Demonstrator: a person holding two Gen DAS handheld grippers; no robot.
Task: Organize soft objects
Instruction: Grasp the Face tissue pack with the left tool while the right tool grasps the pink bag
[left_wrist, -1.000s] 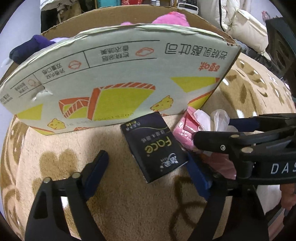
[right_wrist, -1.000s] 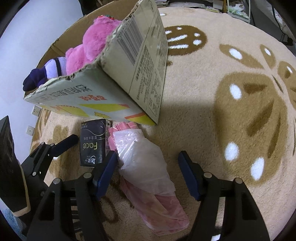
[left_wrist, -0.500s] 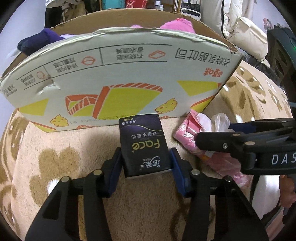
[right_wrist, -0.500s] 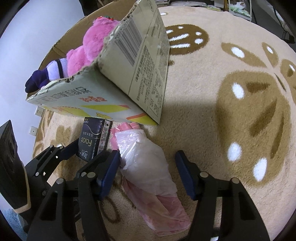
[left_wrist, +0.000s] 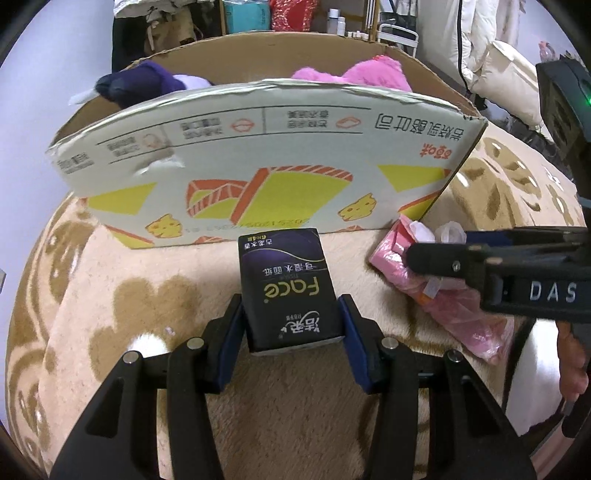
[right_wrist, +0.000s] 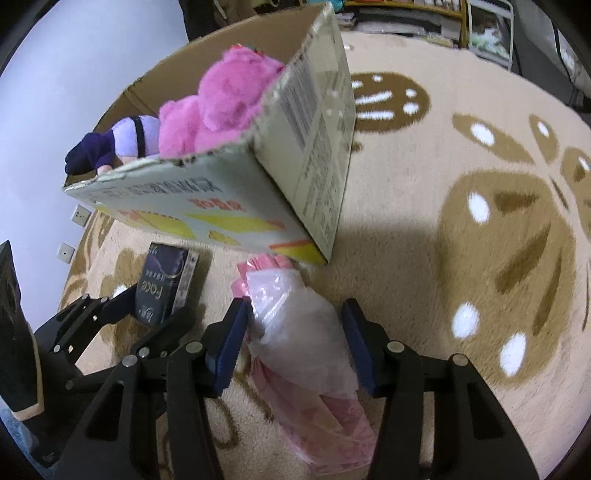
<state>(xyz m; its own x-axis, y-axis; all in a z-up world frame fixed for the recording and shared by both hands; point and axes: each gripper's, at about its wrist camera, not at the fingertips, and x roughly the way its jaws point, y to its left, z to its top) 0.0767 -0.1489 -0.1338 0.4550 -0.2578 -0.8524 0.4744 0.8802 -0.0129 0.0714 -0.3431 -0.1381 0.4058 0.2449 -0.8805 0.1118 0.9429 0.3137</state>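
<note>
Two hand-held grippers work side by side on a beige rug (right_wrist: 424, 258) with brown leaf patterns, just in front of an open cardboard box (left_wrist: 258, 155).

The left hand-held gripper (left_wrist: 291, 332) has its blue-padded fingers pressed against both long sides of a dark tissue pack (left_wrist: 290, 291) printed "Face". The pack lies flat on the rug with its far end close to the foot of the box wall. In the right wrist view the same pack (right_wrist: 162, 288) shows between the left tool's black fingers.

The right hand-held gripper (right_wrist: 291, 339) stands apart, one finger on each side of a pink bundle wrapped in clear plastic (right_wrist: 303, 354). Its left pad touches the plastic, while its right pad sits at the edge of the film; I cannot tell whether it is touching. The bundle lies on the rug with its far end near the box corner, and it appears again in the left view (left_wrist: 436, 291), partly behind the right tool.

Inside the box sit a pink plush toy (right_wrist: 221, 107) and, beside it, a purple plush toy (right_wrist: 110, 144).
</note>
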